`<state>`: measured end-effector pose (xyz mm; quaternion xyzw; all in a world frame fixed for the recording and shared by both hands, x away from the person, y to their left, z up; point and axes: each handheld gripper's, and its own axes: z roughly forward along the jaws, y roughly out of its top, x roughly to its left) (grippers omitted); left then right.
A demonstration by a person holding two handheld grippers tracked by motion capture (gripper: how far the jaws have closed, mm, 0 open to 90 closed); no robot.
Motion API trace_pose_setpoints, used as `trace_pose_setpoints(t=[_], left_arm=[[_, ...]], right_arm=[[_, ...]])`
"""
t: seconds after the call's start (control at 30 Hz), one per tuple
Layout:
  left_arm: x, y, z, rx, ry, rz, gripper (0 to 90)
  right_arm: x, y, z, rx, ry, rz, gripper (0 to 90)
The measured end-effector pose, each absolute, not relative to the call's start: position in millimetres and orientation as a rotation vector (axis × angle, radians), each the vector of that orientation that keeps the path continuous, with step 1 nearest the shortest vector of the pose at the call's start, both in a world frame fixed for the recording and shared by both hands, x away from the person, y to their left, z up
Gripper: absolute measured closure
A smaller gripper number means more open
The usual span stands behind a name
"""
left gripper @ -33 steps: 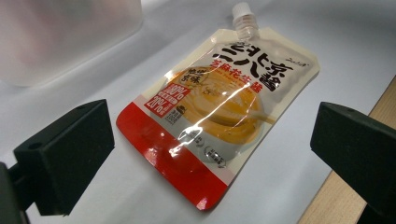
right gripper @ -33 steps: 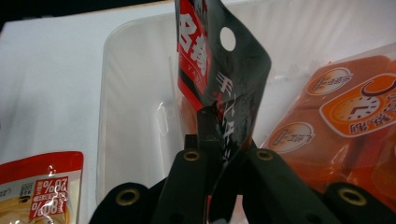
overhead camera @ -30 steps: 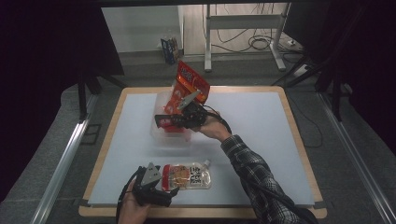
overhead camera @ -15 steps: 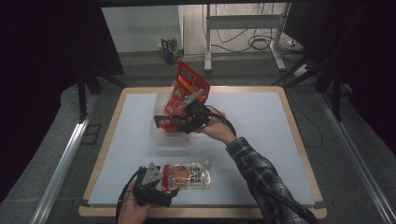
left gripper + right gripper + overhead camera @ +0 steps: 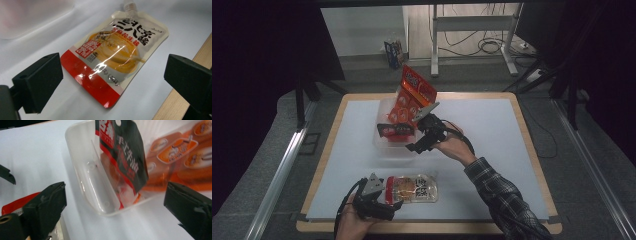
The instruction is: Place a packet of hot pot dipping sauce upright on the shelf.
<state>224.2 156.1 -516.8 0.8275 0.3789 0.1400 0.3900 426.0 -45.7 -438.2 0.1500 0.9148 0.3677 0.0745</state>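
Observation:
A clear plastic bin [image 5: 387, 145] stands mid-table. In it an orange snack bag [image 5: 412, 95] stands upright and a black-and-red packet [image 5: 395, 130] leans beside it. My right gripper [image 5: 416, 136] hovers just right of the bin. Its jaws have just been opening and stand wide, nothing between them. In the right gripper view the packet [image 5: 122, 157] rests inside the bin [image 5: 90, 182], beyond the right gripper [image 5: 115, 202]. Near the front edge, my left gripper [image 5: 394, 202] is open at the red end of a flat sauce pouch [image 5: 414, 187]. The pouch [image 5: 117, 52] lies ahead of the spread jaws, untouched.
The white mat [image 5: 497, 145] has a wooden border [image 5: 532, 150], which runs close along the right of the left gripper view [image 5: 200, 50]. A plaid sleeve [image 5: 502, 200] crosses the front right. Table legs and cables lie on the floor beyond.
The right gripper let go of the black-and-red packet, opened and drew back a little from the bin. The packet stays in the bin. The left gripper and pouch have not moved.

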Motion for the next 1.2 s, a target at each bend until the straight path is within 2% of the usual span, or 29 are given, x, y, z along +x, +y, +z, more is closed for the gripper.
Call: trace_pose_setpoints(t=[0.5,0.87,1.2], left_arm=[[227.3,155.0,-520.3,2.177,0.923,0.326,16.4],[235.0,160.1,-517.7,2.112,0.909,0.268,41.4],[241.4,159.0,-519.2,2.104,0.925,0.237,63.6]], right_arm=[[400.6,-97.2,-461.3,0.577,2.718,1.122,0.0],[380.0,-123.2,-484.2,0.639,2.716,1.094,0.0],[354.1,-132.7,-489.4,0.630,2.706,1.115,0.0]])
